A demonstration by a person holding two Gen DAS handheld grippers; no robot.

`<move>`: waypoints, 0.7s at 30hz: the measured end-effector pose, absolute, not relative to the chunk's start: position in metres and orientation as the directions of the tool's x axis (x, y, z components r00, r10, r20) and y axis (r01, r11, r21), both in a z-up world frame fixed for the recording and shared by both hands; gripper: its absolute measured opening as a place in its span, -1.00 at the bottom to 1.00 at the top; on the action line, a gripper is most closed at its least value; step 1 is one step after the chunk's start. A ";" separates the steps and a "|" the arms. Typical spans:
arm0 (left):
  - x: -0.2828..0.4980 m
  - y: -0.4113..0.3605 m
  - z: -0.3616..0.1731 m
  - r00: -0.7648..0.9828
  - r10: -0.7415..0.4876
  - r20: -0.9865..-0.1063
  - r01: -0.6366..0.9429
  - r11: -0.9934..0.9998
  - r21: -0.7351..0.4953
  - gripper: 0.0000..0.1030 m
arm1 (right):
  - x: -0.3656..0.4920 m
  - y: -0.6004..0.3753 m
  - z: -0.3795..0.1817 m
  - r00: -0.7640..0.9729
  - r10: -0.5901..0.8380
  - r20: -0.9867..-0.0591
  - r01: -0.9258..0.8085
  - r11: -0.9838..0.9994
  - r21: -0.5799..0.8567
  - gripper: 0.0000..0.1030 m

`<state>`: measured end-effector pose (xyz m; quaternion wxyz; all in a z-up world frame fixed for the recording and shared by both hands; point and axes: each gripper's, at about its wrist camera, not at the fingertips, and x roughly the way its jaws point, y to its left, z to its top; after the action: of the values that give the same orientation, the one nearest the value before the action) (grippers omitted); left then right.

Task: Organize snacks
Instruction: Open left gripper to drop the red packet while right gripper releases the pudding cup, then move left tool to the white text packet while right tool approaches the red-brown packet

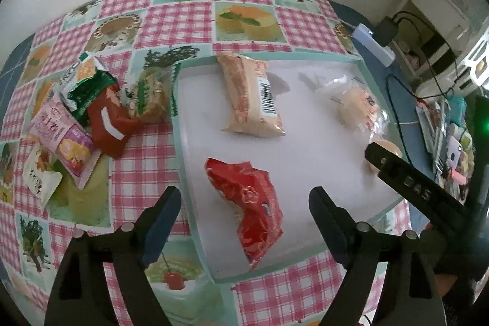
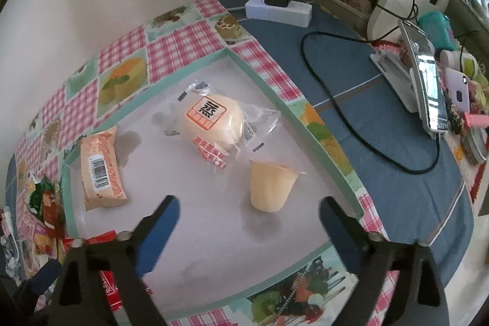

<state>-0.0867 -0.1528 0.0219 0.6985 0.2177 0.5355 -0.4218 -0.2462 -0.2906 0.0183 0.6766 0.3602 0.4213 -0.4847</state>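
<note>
Four snacks already lie inside the shallow white tray with its green rim: a red packet nearest the left tongs, a pale orange packet with a barcode, a wrapped round bun, and a small yellow jelly cup on its side. Left of the tray, a heap of loose packets sits on the checked cloth of the bench, apart from the tray, so roughly half the sorting looks unfinished. The left tongs hover spread wide and empty over the red packet. The right tongs are likewise spread and empty, just short of the jelly cup. A power strip and cables lie beyond.
</note>
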 end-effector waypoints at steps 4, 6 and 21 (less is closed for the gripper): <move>-0.076 -0.148 0.024 0.086 -0.365 -0.927 0.798 0.582 -0.155 0.68 | -0.245 -0.290 0.019 0.195 -0.357 -0.914 0.955 0.283 0.093 1.00; -0.070 -0.145 0.026 0.098 -0.373 -0.923 0.787 0.596 -0.157 0.68 | -0.242 -0.289 0.019 0.200 -0.363 -0.910 0.952 0.292 0.093 1.00; 0.027 -0.070 0.047 0.244 -0.423 -0.873 0.544 0.805 -0.238 0.79 | -0.227 -0.279 0.023 0.214 -0.371 -0.904 0.937 0.338 0.083 1.00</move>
<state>0.0268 -0.0705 0.0467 0.7865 0.0571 0.5327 -0.3073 -0.2268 -0.2788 0.0232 0.7022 0.3374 0.4195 -0.4659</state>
